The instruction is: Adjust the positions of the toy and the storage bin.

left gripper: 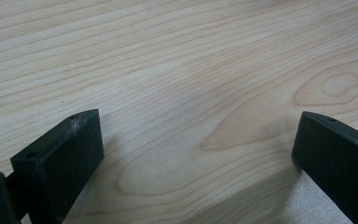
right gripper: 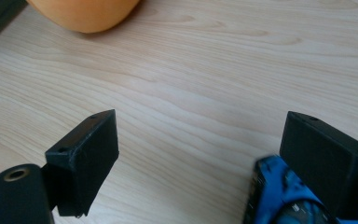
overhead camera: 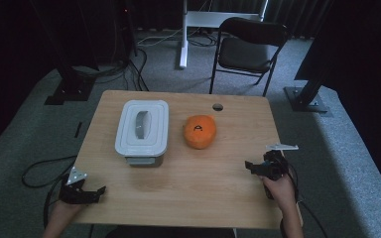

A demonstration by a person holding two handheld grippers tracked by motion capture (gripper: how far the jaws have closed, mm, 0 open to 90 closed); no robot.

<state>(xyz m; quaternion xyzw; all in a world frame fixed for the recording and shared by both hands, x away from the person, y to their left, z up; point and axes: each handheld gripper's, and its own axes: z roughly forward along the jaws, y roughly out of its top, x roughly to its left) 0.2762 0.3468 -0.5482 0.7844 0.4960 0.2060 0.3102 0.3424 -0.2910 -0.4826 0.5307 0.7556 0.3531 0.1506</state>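
On the wooden worktop (overhead camera: pixel 178 178), two things are seen: a white lidded container (overhead camera: pixel 142 131) at about 11 o'clock from the centre, and an orange rounded object (overhead camera: pixel 200 131) at about 1 o'clock, just beside it but apart. The left claw (overhead camera: pixel 90 192) is held at the 7 o'clock corner and the right claw (overhead camera: pixel 254 166) near the 4 o'clock edge; both are released, with the jaws wide apart and nothing between them, as is confirmed in the left gripper view (left gripper: pixel 196 154) and the right gripper view (right gripper: pixel 200 154).

The step in hand is judged to be the first reach, probably to the orange object, whose lower edge (right gripper: pixel 86 14) is already seen at 11 o'clock in the right gripper view. To do it well, the right claw should be kept open and brought low, so that the rounded sides are taken at the widest part; a grip too high could slip off the curve. The object looks soft, so gentle closing is advised.

The container is closed by its lid, which carries a grey handle (overhead camera: pixel 142 125) in the middle. What is inside cannot be told, because the lid hides it.
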